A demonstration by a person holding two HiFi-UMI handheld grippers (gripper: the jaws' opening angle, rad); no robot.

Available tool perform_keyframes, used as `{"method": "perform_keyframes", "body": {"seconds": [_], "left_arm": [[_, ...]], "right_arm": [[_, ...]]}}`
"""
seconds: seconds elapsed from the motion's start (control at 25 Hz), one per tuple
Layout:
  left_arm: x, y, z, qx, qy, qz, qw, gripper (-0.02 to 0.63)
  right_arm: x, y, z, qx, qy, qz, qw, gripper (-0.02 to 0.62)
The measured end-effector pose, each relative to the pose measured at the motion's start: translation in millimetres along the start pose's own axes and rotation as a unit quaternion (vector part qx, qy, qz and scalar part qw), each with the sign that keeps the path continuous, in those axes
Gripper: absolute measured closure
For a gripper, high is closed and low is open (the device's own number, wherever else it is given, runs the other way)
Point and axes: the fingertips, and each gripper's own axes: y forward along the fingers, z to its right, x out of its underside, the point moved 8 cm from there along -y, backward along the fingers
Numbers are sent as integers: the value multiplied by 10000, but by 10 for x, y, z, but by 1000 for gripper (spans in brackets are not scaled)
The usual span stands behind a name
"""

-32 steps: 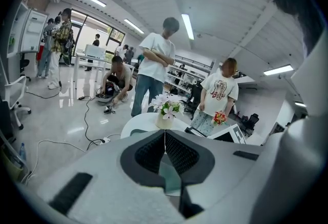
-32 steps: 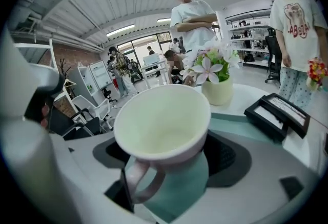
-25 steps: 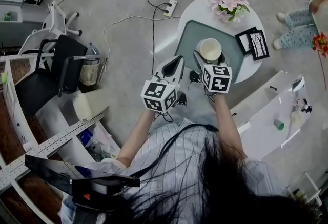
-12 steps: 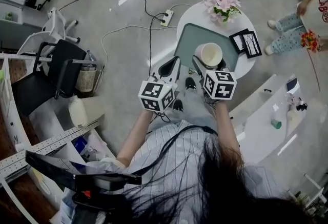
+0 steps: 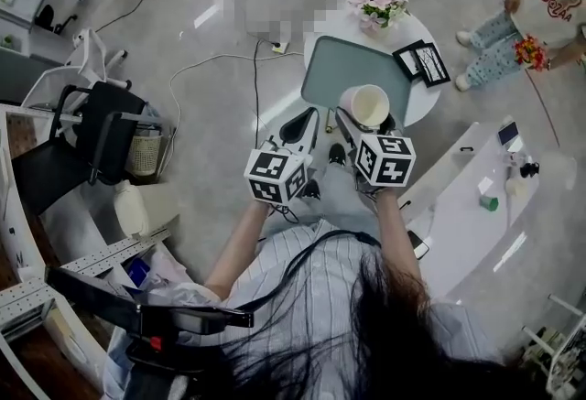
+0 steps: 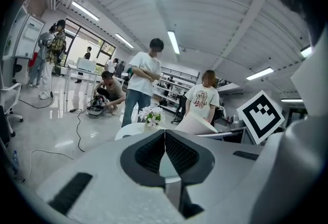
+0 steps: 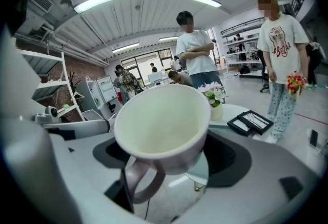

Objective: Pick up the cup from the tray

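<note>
A cream cup (image 5: pixel 368 103) is held in my right gripper (image 5: pixel 363 120), over the near right edge of the grey-green tray (image 5: pixel 334 69) on the round white table (image 5: pixel 414 101). In the right gripper view the cup (image 7: pixel 161 123) fills the space between the jaws, tipped with its mouth facing the camera and its handle (image 7: pixel 141 182) pointing down. The right gripper (image 7: pixel 169 159) is shut on it. My left gripper (image 5: pixel 302 126) hangs beside it to the left, off the table, shut with nothing in it. Its jaws (image 6: pixel 165 141) meet in the left gripper view.
Pink flowers in a vase (image 5: pixel 377 0) and two black picture frames (image 5: pixel 421 62) stand on the table behind the tray. People stand around the table (image 7: pixel 192 48) (image 7: pixel 279 43). A power strip with cables (image 5: pixel 275 48) lies on the floor; a black chair (image 5: pixel 101 128) left, a white counter (image 5: pixel 467 206) right.
The cup has moved from the tray's middle toward its near right edge, nearer me, still in the right gripper. The left gripper has stayed shut alongside.
</note>
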Motion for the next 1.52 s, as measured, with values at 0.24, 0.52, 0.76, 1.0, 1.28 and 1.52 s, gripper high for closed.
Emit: {"method": "perform_keyframes", "body": {"seconds": [0.24, 0.52, 0.76, 1.0, 1.28, 1.52], "left_arm": [[68, -42, 225, 183, -38, 26, 9998, 591], [173, -94, 549, 349, -29, -37, 9994, 591], [306, -267, 908, 340, 21, -16, 9994, 591], [480, -520, 1315, 292, 95, 30, 9995, 591], [637, -879, 1717, 230, 250, 142, 9993, 591], [887, -1305, 1996, 129, 290, 174, 9993, 591]], "right_arm": [[78, -324, -5, 54, 51, 41, 10000, 186], [184, -703, 19, 70, 98, 97, 9999, 186], [400, -1115, 56, 21, 81, 99, 9999, 187], [663, -1553, 91, -87, 58, 70, 9999, 187], [891, -2011, 22, -285, 143, 224, 9992, 186], [1199, -2446, -118, -382, 84, 209, 9990, 186]]}}
